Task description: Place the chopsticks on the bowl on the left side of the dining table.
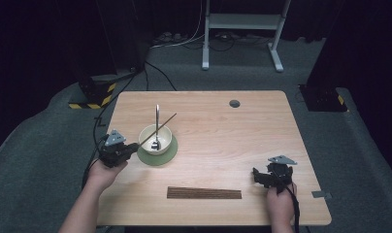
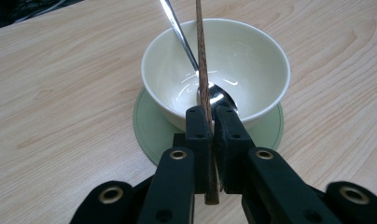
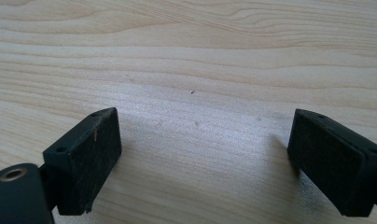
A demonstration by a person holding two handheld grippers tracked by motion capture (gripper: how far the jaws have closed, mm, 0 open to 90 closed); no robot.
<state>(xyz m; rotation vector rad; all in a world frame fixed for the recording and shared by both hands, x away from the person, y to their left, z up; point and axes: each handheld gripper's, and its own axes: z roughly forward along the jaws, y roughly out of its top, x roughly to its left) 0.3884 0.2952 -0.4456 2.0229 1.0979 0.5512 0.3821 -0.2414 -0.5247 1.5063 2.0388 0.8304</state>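
Two black claws are seen in the high view: the left claw (image 1: 132, 150) at the lower left and the right claw (image 1: 256, 175) at the lower right. Each is topped by a grey three-cornered plate, and a black cable is trailed from each. Bare forearms are shown entering from the bottom edge; no sleeves are worn. In the left gripper view, blocky black jaws with brass-coloured rivets and small screw holes are seen. In the right gripper view, flat rectangular black pads are shown, slightly scuffed.
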